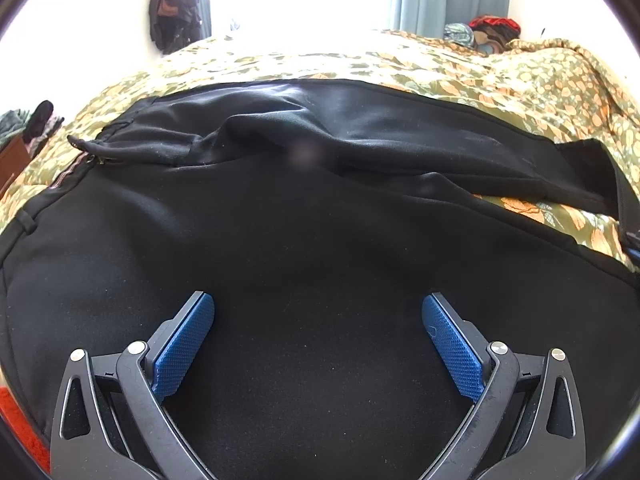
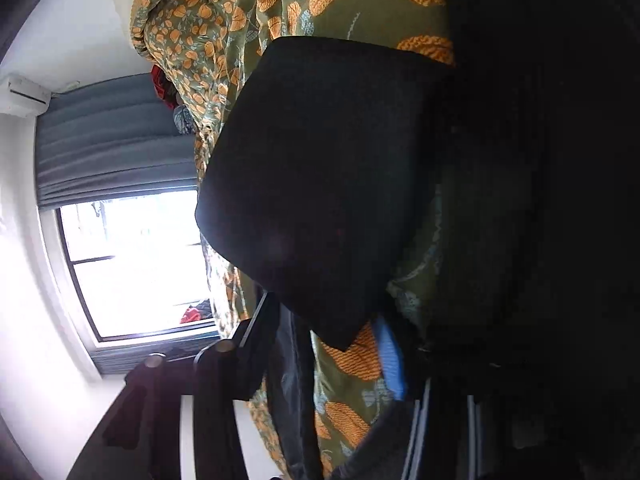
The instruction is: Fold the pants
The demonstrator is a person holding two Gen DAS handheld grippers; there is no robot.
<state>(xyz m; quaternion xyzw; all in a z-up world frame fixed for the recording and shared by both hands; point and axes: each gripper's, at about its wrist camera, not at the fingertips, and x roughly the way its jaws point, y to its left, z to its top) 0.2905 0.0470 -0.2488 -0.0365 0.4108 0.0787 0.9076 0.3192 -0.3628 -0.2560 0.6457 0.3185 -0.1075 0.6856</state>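
Our left gripper (image 1: 318,304) hovers with fingers spread wide over the black fabric pants (image 1: 280,220), which lie ahead on the green floral bedspread (image 1: 520,76). Our right gripper (image 2: 336,344) seems clenched on a pant leg; we cannot tell surely.

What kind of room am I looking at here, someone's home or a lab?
Most likely a bedroom in a home. Black pants lie spread on a bed covered by a green and orange floral bedspread, with a curtained window behind it and dark clothes hanging against the wall.
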